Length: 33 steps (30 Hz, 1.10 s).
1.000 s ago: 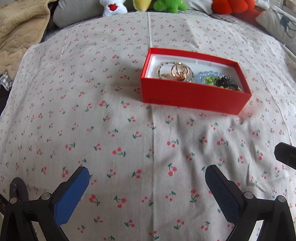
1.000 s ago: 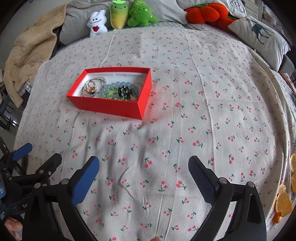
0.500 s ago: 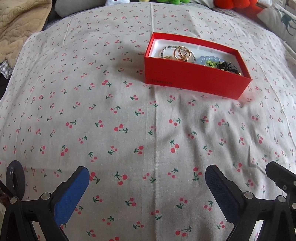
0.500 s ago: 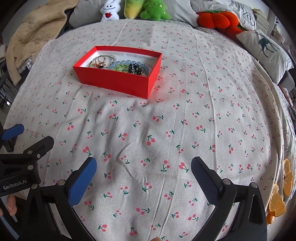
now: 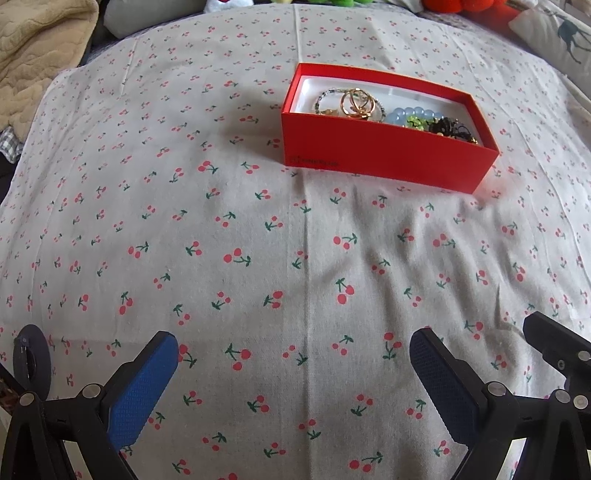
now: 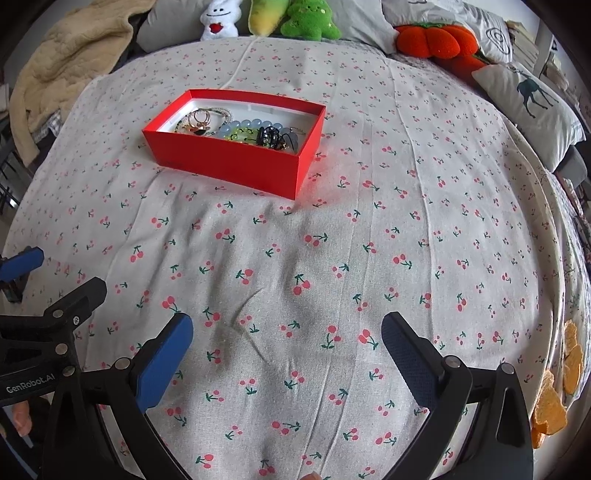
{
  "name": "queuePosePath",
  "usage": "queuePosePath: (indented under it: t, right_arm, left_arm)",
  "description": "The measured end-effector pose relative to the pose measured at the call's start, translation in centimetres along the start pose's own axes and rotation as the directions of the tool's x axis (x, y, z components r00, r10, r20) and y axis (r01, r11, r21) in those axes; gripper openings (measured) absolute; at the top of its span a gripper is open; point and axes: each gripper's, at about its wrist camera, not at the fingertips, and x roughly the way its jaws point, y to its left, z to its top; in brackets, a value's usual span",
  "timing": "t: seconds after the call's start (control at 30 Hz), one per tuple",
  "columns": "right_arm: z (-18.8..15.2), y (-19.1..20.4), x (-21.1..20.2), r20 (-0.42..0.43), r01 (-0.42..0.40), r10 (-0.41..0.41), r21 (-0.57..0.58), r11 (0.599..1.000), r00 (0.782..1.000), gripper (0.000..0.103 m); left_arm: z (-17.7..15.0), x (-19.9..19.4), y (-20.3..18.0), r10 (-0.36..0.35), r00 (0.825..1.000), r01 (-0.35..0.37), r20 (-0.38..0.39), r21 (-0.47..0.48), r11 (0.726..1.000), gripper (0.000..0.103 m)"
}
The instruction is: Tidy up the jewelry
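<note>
A red box (image 5: 384,157) (image 6: 229,162) with a white inside sits on the cherry-print sheet. It holds jewelry: gold rings (image 5: 360,103) (image 6: 199,118) on a beaded bracelet, a pale blue bead bracelet (image 5: 413,113) (image 6: 251,123), a green piece (image 6: 242,134) and black pieces (image 5: 448,127) (image 6: 271,136). My left gripper (image 5: 293,365) is open and empty, low over the sheet well in front of the box. My right gripper (image 6: 286,341) is open and empty, in front and to the right of the box. The left gripper's fingers (image 6: 22,262) show at the right view's left edge.
Plush toys (image 6: 306,20) and an orange plush (image 6: 434,38) line the far edge of the bed. A beige blanket (image 5: 33,55) (image 6: 70,51) lies far left. A deer-print pillow (image 6: 532,103) lies far right. Orange pieces (image 6: 554,398) lie at the right edge.
Both views have shifted: the box sat higher half a second ago and now sits a little lower and nearer in each view. Both grippers stay open and empty.
</note>
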Motion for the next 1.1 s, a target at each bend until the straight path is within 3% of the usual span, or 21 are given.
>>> queuePosePath:
  t: [1.1]
  right_arm:
    - [0.14, -0.52, -0.4, 0.014, -0.002, 0.001, 0.04, 0.999, 1.0, 0.103]
  left_arm:
    - [0.1, 0.13, 0.3, 0.015, 1.0, -0.015, -0.002, -0.002, 1.0, 0.103]
